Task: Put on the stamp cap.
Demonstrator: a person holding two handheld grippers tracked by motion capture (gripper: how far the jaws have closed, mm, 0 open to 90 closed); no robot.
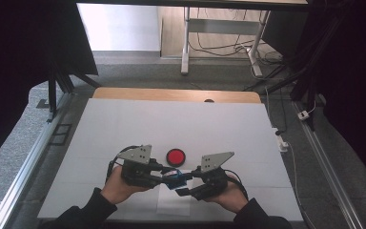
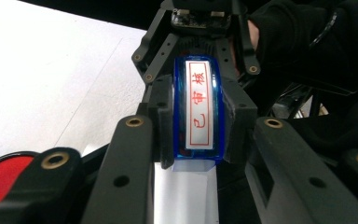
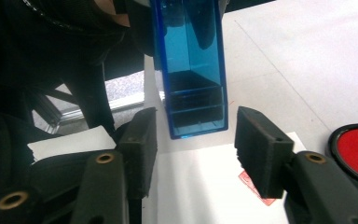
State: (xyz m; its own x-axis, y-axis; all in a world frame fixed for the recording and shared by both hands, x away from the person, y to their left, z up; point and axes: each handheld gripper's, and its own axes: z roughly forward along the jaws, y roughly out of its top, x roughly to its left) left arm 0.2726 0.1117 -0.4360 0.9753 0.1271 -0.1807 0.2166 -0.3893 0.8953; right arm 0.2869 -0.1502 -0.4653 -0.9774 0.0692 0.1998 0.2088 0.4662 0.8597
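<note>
Near the front edge of the white counter (image 1: 181,124), between the two hands: left gripper (image 1: 159,174) clenching the blue stamp (image 1: 173,179) by its sides, fingers (image 2: 161,126) pressing flat on both blue walls, white label with red characters facing up between them. Held off the counter, lying roughly level, its far end reaching toward the right gripper (image 1: 187,183). Sitting just beside that end, right gripper's fingers (image 3: 142,144) standing released and parted, one on each side of the stamp's clear blue end (image 3: 193,70) with a gap showing on both sides, touching neither wall. Lying beneath both grippers, a white paper sheet (image 3: 200,186) bearing a red stamped mark (image 3: 251,186) close to the right-hand finger. Resting on the counter just beyond the grippers, a round red ink pad (image 1: 176,156) in a black rim, apart from the stamp.
</note>
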